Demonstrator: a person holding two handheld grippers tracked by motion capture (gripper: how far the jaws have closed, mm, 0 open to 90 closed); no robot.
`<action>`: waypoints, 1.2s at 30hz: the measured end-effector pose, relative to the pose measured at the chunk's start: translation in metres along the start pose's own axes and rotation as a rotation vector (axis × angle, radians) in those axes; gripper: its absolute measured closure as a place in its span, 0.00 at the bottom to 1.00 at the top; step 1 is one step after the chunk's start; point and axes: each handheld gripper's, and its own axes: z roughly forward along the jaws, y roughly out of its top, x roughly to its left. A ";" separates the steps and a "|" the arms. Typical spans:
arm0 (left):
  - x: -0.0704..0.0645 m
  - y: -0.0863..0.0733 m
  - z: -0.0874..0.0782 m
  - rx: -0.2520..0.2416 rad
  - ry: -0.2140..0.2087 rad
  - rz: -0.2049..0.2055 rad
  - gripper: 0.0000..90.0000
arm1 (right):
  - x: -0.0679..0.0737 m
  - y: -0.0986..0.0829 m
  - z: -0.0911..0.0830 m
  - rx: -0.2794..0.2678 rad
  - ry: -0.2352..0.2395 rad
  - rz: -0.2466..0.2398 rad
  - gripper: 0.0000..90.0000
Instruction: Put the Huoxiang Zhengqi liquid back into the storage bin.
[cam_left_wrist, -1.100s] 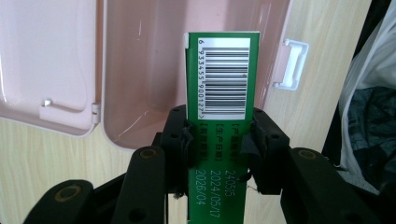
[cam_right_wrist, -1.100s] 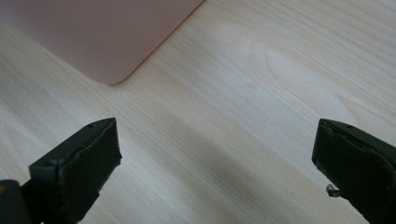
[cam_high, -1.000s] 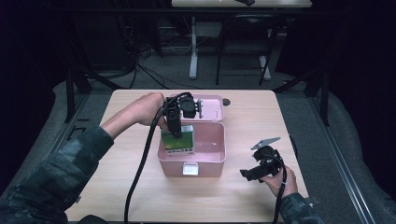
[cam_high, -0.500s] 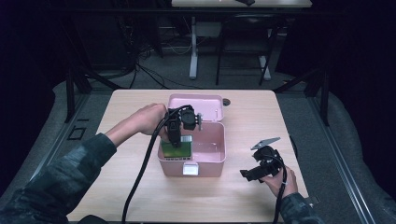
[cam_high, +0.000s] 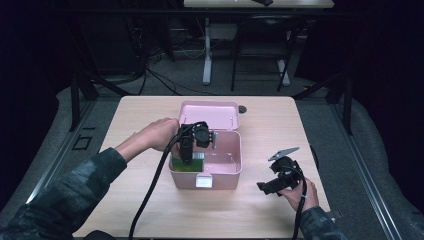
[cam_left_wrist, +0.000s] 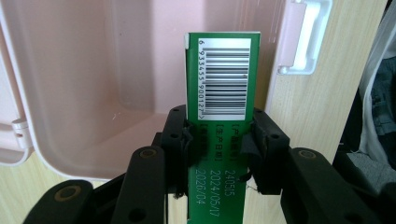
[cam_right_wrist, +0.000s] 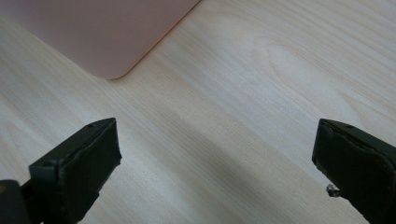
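Two jaws of my left gripper (cam_left_wrist: 218, 140) clamp green carton (cam_left_wrist: 219, 93) at mid-length, barcode end sticking up past tips, centre of frame. Carton hangs inside pink box (cam_high: 230, 167), near its left wall; open room to right within box. Carton narrow, green, white barcode label, printed dates. My right gripper (cam_right_wrist: 215, 158) gapes wide over bare table (cam_right_wrist: 261, 93), box corner upper left.

A light wooden table (cam_high: 150, 115) carries an open pink box (cam_high: 220, 172) near its middle, the lid lying back toward the far edge, with a small dark round thing (cam_high: 242, 108), perhaps a knob or cap, just beside the lid's far right corner.
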 end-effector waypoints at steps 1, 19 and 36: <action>0.000 0.000 0.002 -0.002 0.000 0.004 0.71 | 0.000 0.000 0.000 0.000 0.000 0.000 0.00; 0.000 -0.005 0.016 0.005 -0.022 0.053 0.71 | 0.001 0.000 0.003 0.019 0.010 0.009 0.00; 0.007 -0.010 0.016 -0.047 -0.061 -0.054 0.59 | 0.000 0.000 0.002 0.011 0.019 0.010 0.00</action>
